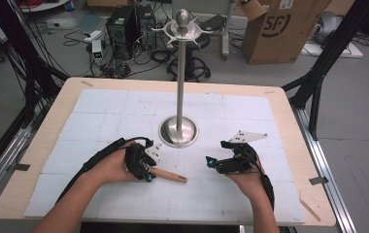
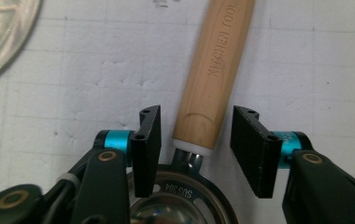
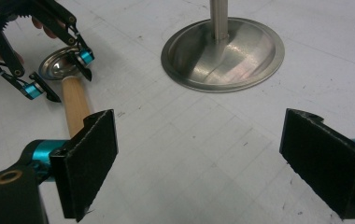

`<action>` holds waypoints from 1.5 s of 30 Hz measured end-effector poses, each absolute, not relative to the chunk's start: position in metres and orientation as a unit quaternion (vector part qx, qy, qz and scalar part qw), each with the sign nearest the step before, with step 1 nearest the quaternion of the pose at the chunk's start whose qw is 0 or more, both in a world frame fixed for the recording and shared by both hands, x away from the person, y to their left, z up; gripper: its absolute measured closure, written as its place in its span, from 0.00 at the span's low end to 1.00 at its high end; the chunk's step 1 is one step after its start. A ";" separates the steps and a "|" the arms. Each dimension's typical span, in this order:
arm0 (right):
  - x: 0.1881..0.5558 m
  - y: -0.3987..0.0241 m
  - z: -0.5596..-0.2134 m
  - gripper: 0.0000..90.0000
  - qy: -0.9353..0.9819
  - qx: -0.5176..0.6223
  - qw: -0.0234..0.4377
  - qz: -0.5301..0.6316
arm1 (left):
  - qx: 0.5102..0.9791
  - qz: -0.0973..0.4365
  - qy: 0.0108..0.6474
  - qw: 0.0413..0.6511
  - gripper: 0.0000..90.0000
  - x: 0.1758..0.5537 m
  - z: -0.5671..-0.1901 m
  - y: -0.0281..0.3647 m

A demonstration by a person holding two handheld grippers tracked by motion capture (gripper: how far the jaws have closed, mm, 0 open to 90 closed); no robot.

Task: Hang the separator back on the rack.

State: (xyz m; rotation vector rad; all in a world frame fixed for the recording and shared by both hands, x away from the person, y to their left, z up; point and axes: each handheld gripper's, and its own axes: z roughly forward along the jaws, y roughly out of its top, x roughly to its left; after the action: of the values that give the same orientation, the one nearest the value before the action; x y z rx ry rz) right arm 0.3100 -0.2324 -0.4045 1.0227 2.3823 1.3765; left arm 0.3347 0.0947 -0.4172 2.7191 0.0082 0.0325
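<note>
A kitchen tool with a light wooden handle [image 1: 170,175] [image 2: 213,74] and a round steel bowl [image 2: 180,205] [image 3: 59,67] lies flat on the white mat. My left gripper [image 1: 147,175] [image 2: 196,116] stands open astride the handle where it meets the steel neck, with a gap between the wood and each pad. Seen from the right gripper view, the left gripper [image 3: 68,84] straddles that same end of the handle [image 3: 75,105]. My right gripper [image 1: 211,162] [image 3: 199,140] is wide open over bare mat to the right of the handle's free end, holding nothing.
A steel stand with a round base [image 1: 178,130] [image 3: 222,53] [image 2: 3,37] and a tall pole [image 1: 180,73] rises from the mat's middle, just beyond both grippers. The gridded white mat [image 1: 250,111] covers a wooden table [image 1: 289,111].
</note>
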 end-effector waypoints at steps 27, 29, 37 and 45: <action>0.310 -0.232 -0.405 0.11 0.807 0.348 0.103 0.466 | 0.978 0.001 0.015 0.208 0.75 0.337 -0.418 0.093; 0.310 -0.231 -0.405 0.11 0.807 0.347 0.103 0.466 | 0.978 0.001 0.018 0.207 0.76 0.337 -0.418 0.093; 0.310 -0.233 -0.404 0.11 0.807 0.347 0.104 0.467 | 0.978 0.010 0.023 0.208 0.77 0.335 -0.417 0.094; 0.310 -0.233 -0.405 0.12 0.806 0.348 0.103 0.467 | 0.974 0.025 0.027 0.223 0.77 0.333 -0.415 0.100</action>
State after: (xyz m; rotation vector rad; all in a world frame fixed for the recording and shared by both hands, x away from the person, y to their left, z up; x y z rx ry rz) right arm 0.3102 -0.2328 -0.4046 1.0273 2.3800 1.3784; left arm 0.3330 0.1000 -0.4147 2.6893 0.0736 0.0696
